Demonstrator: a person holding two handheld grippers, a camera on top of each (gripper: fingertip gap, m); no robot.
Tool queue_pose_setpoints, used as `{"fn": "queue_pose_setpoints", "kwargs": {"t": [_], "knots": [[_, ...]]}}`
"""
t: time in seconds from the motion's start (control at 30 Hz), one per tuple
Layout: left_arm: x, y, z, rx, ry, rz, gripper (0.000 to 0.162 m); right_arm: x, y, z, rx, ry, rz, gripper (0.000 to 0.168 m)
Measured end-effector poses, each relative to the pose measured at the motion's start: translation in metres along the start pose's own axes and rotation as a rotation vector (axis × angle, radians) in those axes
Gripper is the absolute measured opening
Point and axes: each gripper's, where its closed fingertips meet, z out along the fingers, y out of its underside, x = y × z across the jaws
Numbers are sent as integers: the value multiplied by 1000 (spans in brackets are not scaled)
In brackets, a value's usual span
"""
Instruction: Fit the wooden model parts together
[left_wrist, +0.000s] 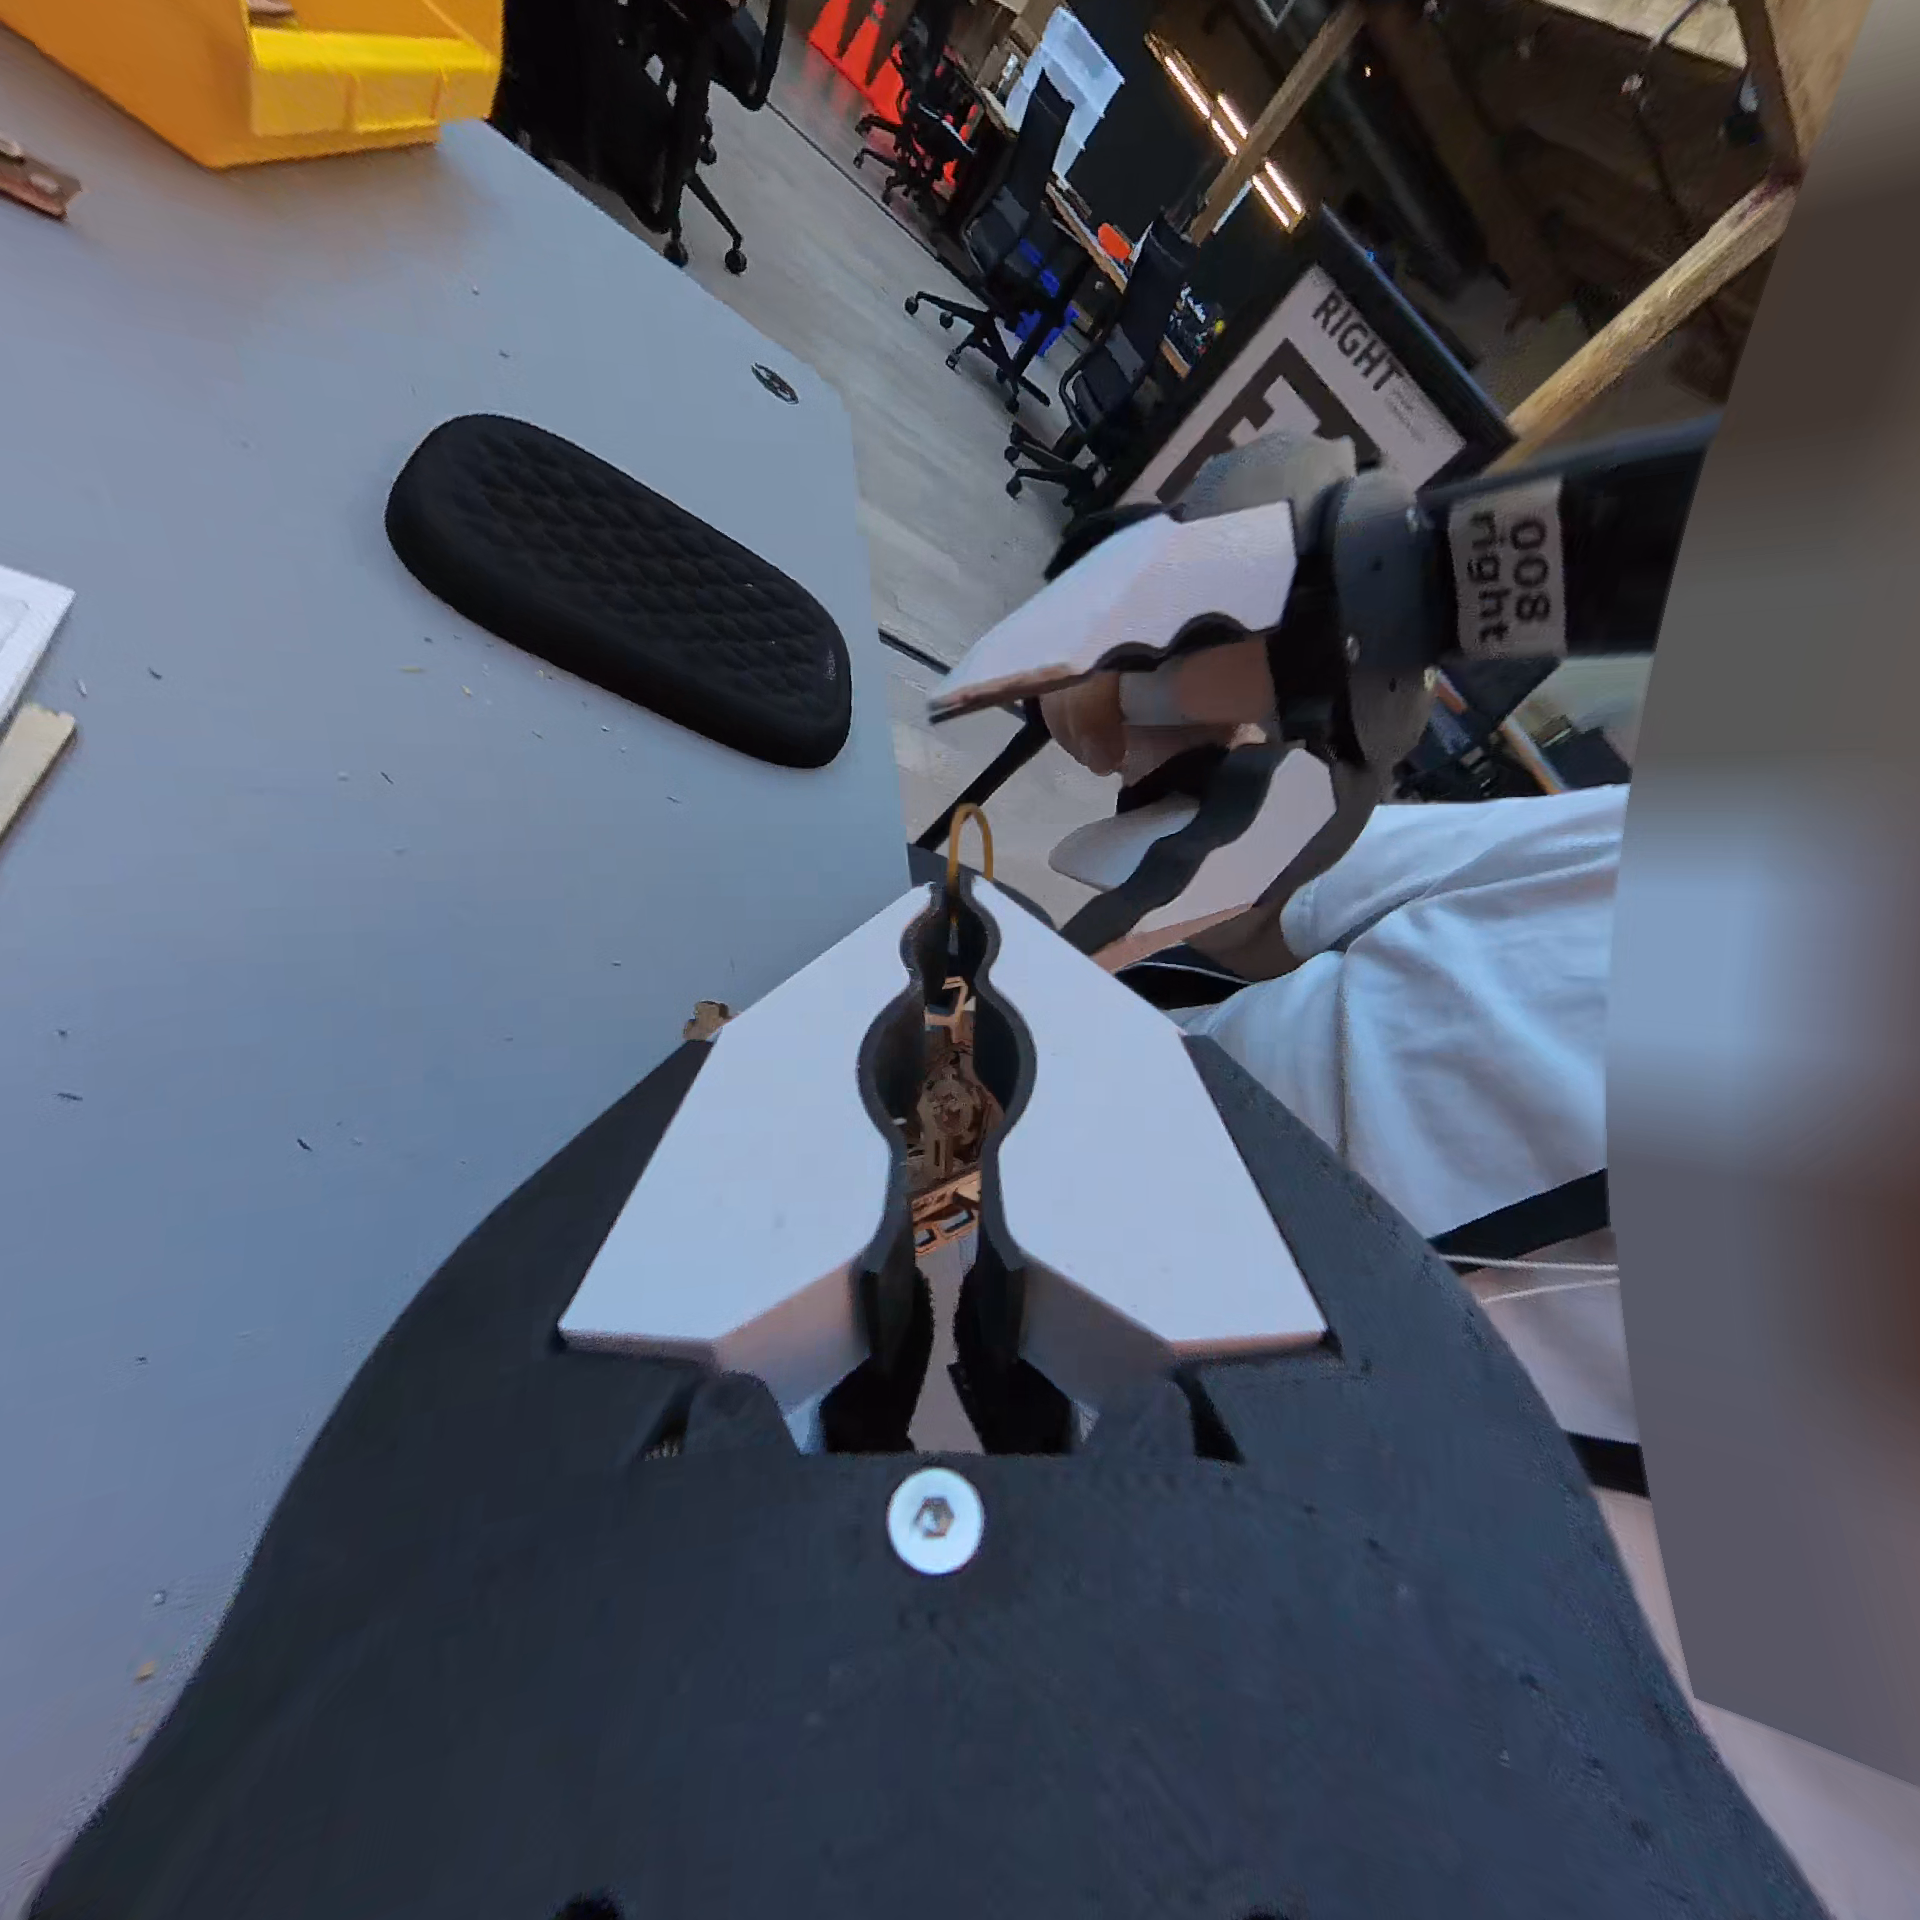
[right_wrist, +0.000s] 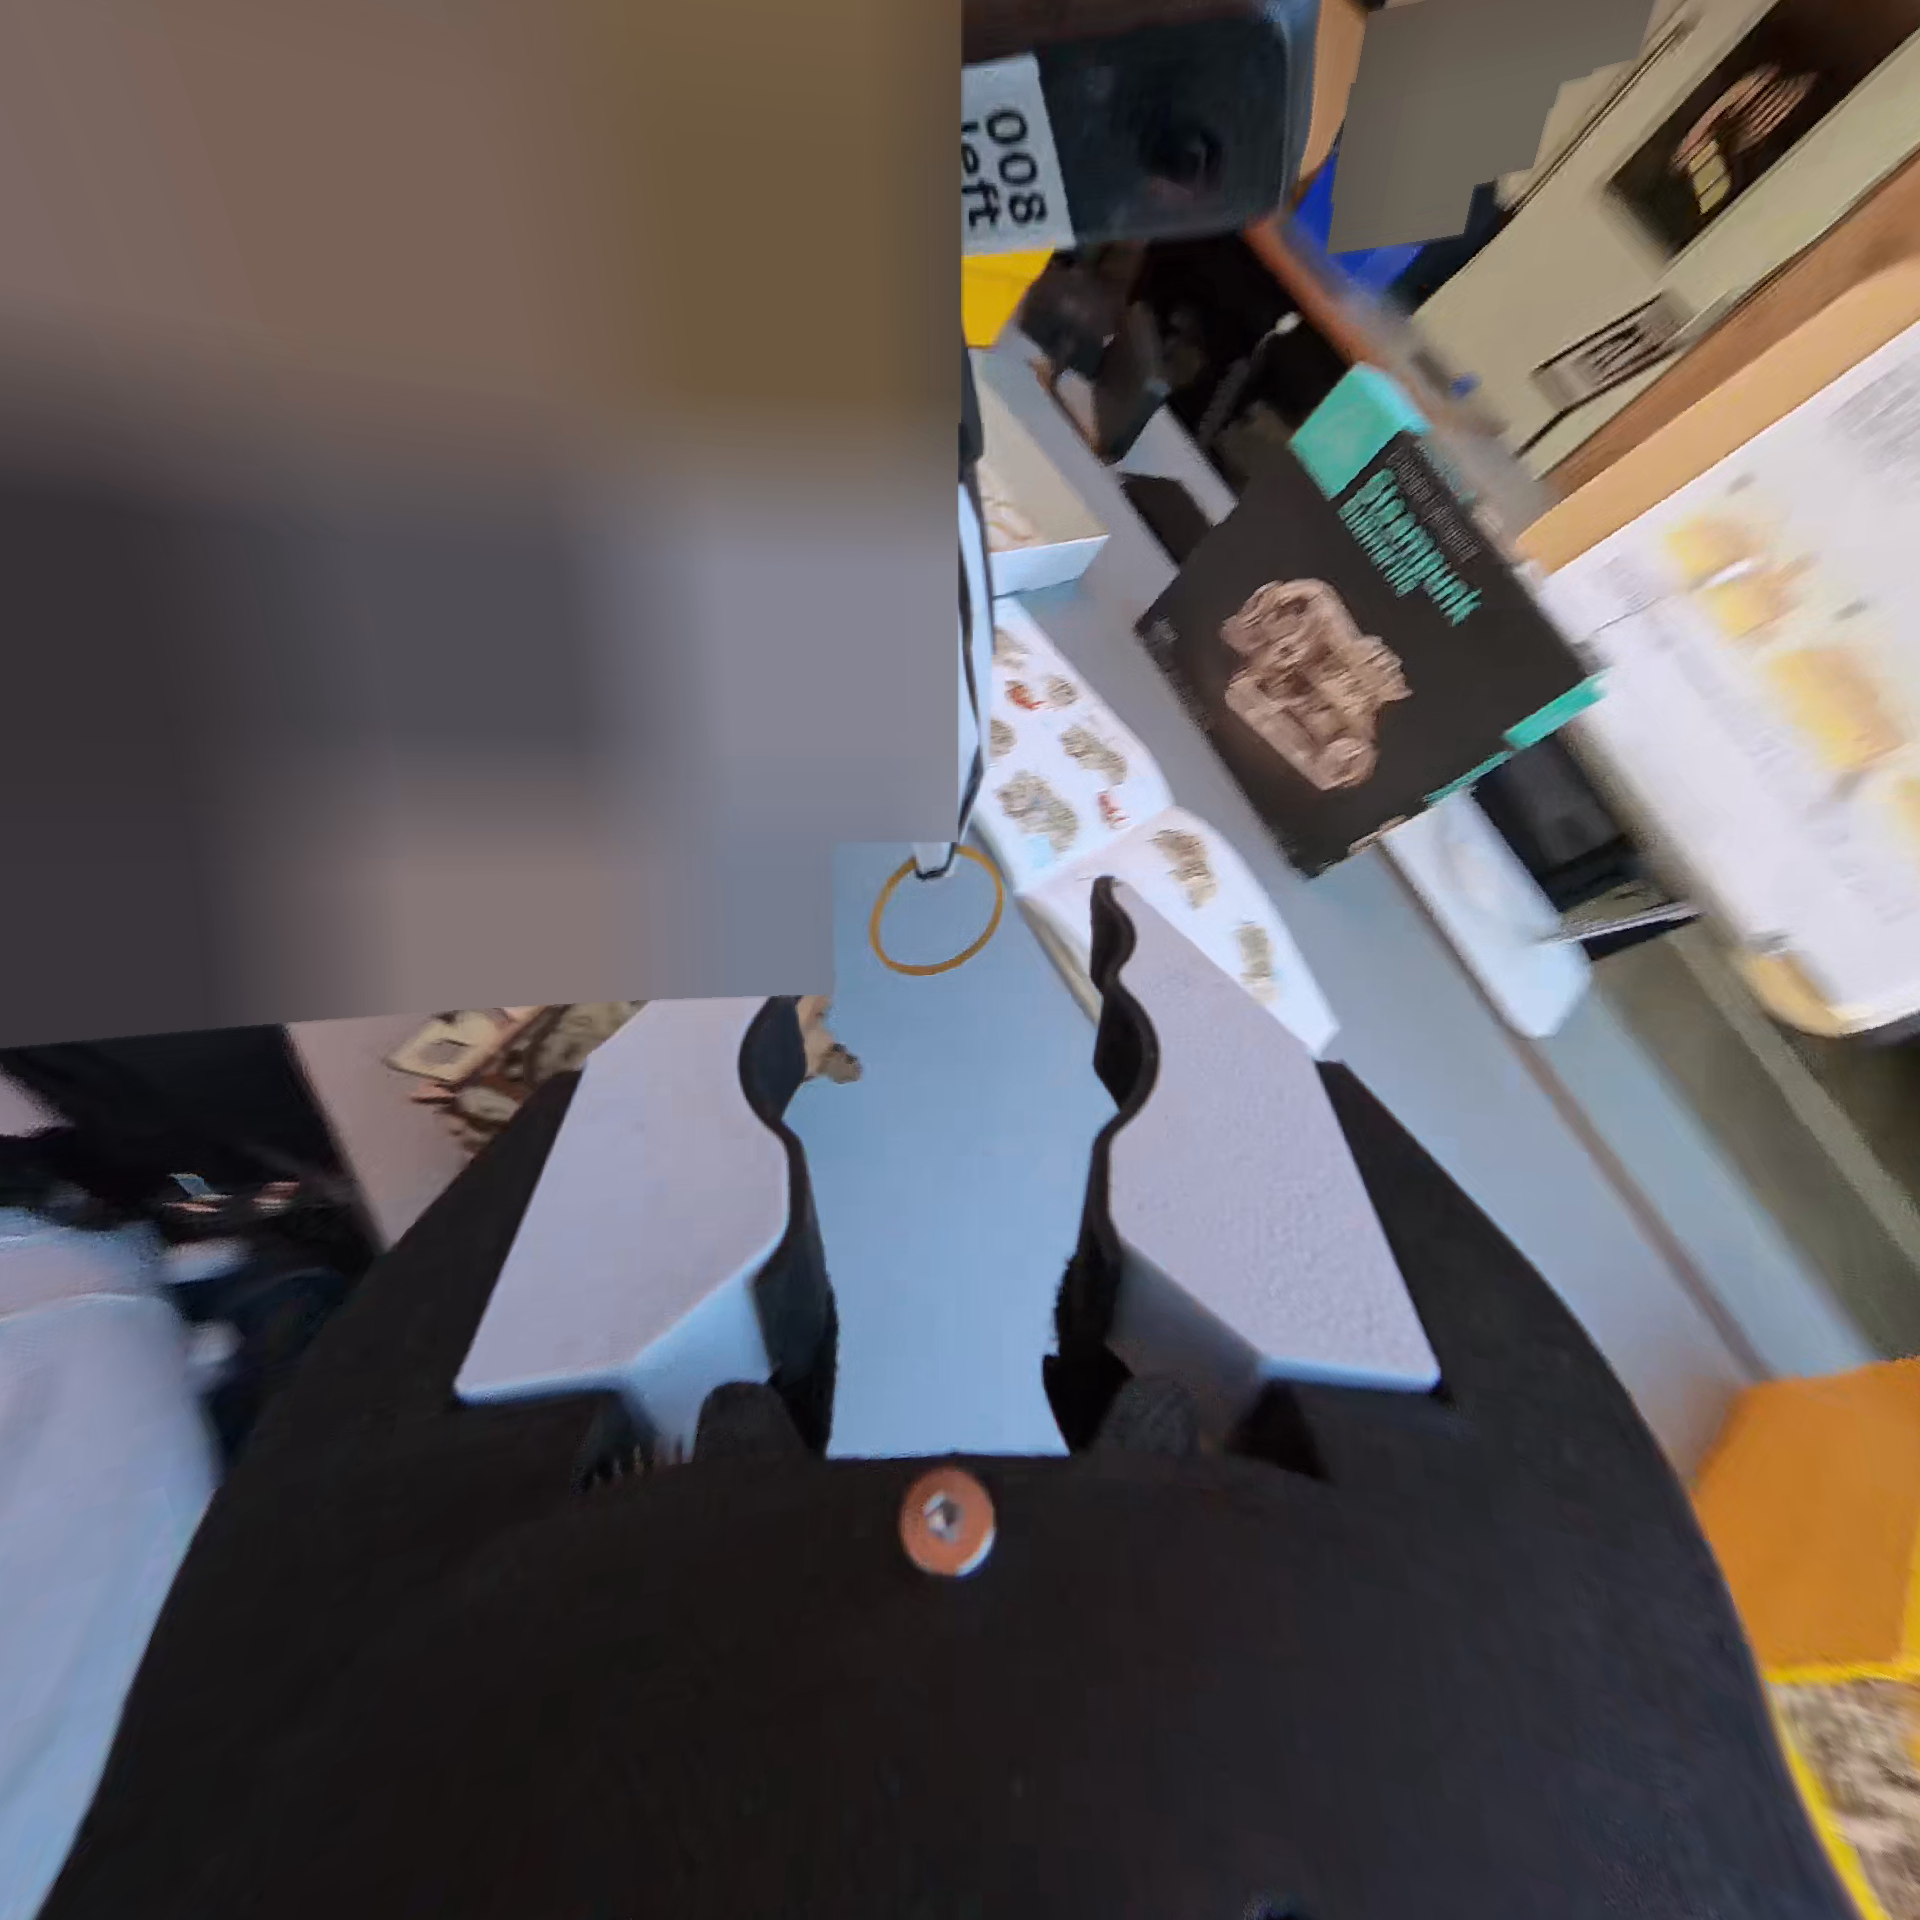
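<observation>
My left gripper (left_wrist: 956, 896) is shut on a thin yellow rubber band (left_wrist: 969, 844), whose loop sticks out past the tips. A wooden model (left_wrist: 945, 1127) shows through the gap between the fingers, underneath; I cannot tell whether it touches the gripper. In the right wrist view the rubber band (right_wrist: 937, 910) hangs as a ring from the left gripper's tips (right_wrist: 938, 864), just beyond my right gripper (right_wrist: 940, 1003). The right gripper is open and empty. It also shows in the left wrist view (left_wrist: 1003, 779), off the table edge to the right, with a person's finger between its fingers.
A black padded wrist rest (left_wrist: 623, 582) lies on the grey table (left_wrist: 260, 883). A yellow bin (left_wrist: 291, 83) stands at the far left. An open instruction booklet (right_wrist: 1091, 769) and a black model box (right_wrist: 1351, 644) lie ahead of the right gripper. An orange bin (right_wrist: 1808, 1507) sits at the right.
</observation>
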Motion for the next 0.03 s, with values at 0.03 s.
{"fn": "queue_pose_setpoints", "kwargs": {"t": [0.03], "knots": [[-2,-2,1,7,-2,-37,0,4,0,1,3,50,-67,53]]}}
